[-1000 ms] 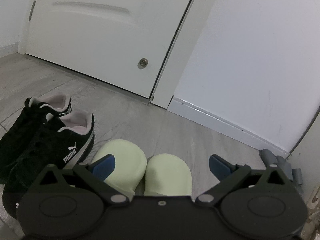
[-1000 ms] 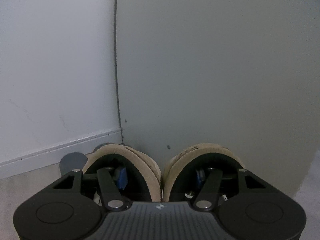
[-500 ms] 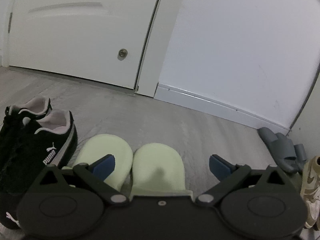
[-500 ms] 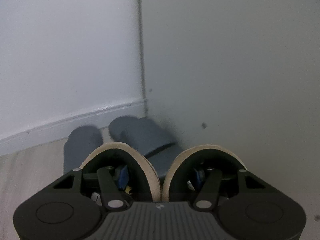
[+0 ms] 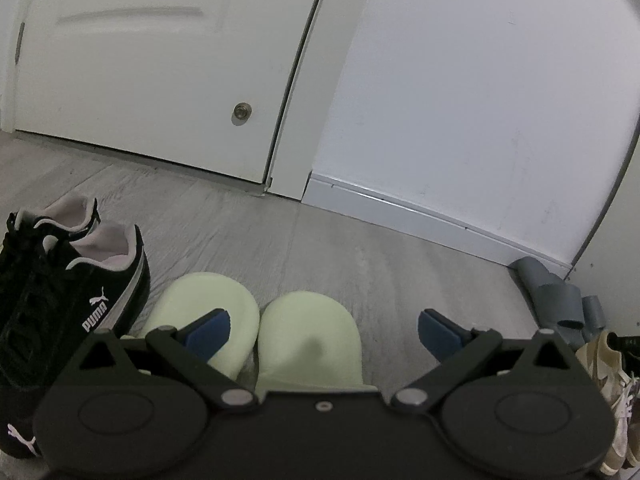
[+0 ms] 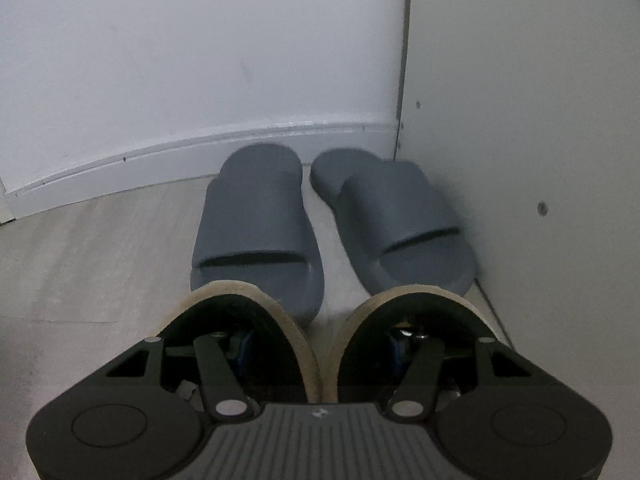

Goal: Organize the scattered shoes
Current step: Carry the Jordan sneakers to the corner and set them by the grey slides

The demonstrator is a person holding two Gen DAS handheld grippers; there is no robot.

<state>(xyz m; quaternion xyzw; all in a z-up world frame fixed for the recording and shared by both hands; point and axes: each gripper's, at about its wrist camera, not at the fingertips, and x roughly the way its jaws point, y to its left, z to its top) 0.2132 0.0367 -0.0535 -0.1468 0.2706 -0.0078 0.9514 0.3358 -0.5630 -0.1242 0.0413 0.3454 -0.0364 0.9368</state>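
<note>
Right gripper (image 6: 320, 344): each finger sits inside the heel opening of one of two tan shoes (image 6: 236, 312), a blue pad (image 6: 244, 346) dimly visible in the left one. The shoes stand side by side, inner walls touching between the fingers. The jaws are clenched on that pair, gripping the two adjoining collars. Just beyond the heels lie two grey slides (image 6: 256, 216), side by side, toes toward the baseboard (image 6: 160, 160). The right slide sits against the side wall (image 6: 520, 160) in the corner and is angled slightly. The left slide's near end is partly hidden behind the left tan shoe.

Left gripper (image 5: 322, 332): jaws released, blue pads (image 5: 210, 330) spread wide, nothing pressed between them. Below and between the fingers lie two pale green slippers (image 5: 310, 340), close together on the grey floor (image 5: 360, 260), rounded ends toward the wall. The left pad overlaps the left slipper in view; contact cannot be told. To the left of the slippers stand two black sneakers (image 5: 60, 300) with white Puma marks, side by side. At the right edge, part of a tan shoe shows, and beyond it the grey slides in the corner. Farther off, a white door (image 5: 160, 80) stands shut, beside a white wall (image 5: 480, 100).
</note>
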